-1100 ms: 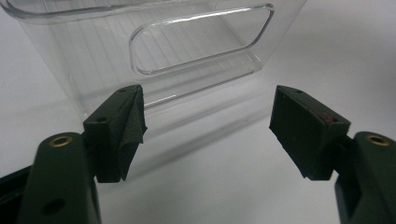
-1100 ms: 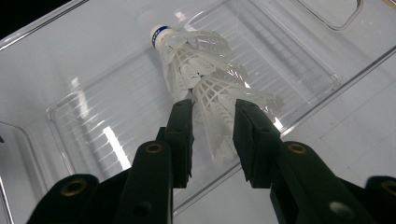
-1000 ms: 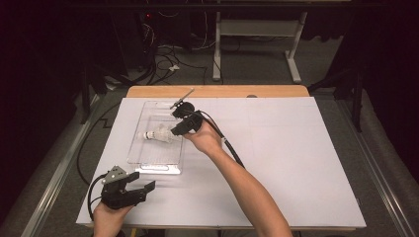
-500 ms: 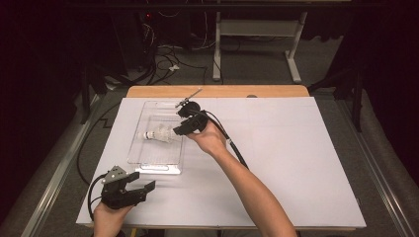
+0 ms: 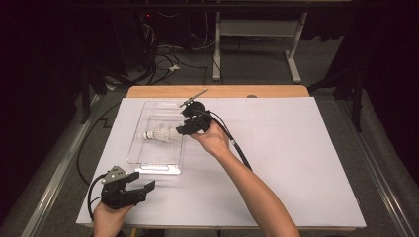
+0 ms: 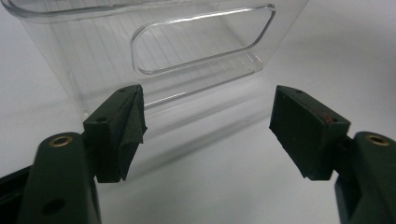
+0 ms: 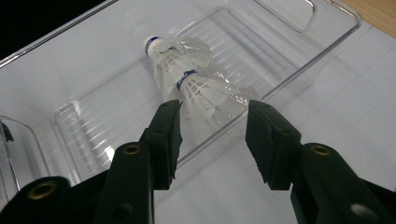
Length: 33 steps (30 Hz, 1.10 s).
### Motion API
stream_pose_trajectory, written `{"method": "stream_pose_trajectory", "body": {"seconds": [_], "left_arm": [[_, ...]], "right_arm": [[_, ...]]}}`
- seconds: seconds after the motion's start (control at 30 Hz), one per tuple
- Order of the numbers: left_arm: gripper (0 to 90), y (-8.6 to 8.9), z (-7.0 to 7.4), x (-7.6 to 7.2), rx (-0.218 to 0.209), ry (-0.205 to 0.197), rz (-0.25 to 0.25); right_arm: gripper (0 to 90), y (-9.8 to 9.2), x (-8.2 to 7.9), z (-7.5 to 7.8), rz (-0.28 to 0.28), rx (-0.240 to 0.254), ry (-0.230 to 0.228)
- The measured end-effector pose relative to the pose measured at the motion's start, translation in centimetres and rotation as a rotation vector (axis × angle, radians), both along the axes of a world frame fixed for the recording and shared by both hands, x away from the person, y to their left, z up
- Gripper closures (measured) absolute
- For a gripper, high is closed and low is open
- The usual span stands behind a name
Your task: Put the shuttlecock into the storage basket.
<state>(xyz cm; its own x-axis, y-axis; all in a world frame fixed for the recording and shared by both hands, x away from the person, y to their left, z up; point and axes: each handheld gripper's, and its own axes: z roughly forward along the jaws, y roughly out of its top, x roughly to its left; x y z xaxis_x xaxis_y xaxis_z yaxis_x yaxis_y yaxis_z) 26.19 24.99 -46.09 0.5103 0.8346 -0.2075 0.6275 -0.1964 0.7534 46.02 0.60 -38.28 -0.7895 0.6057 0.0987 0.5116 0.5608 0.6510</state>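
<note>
White, blue-banded shuttlecocks [image 7: 196,88]; clear bin [image 5: 148,111]

High view sits above the table's [image 5: 296,163] near edge, facing forward and down over the whole top. Left gripper view looks low and close at the clear tray's [image 6: 154,51] near end wall. Right gripper view looks down close over the tray's side. All three share the tray.

2 shuttlecocks [image 7: 196,88], 1 clear tray [image 5: 148,157], 2 claws.
</note>
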Motion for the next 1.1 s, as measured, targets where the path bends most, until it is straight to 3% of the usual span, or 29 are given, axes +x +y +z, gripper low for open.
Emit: {"method": "stream_pose_trajectory", "body": {"seconds": [0.6,1.1], "left_arm": [[27.5,0.0,0.0,0.1,-0.001,0.004,0.002],[27.5,0.0,-0.1,0.1,-0.002,0.005,0.005]], "right_arm": [[55.8,-3.2,-0.2,-0.1,-0.050,0.015,-0.022],[56.0,-4.7,-0.5,-0.2,-0.055,0.017,-0.027]]}}
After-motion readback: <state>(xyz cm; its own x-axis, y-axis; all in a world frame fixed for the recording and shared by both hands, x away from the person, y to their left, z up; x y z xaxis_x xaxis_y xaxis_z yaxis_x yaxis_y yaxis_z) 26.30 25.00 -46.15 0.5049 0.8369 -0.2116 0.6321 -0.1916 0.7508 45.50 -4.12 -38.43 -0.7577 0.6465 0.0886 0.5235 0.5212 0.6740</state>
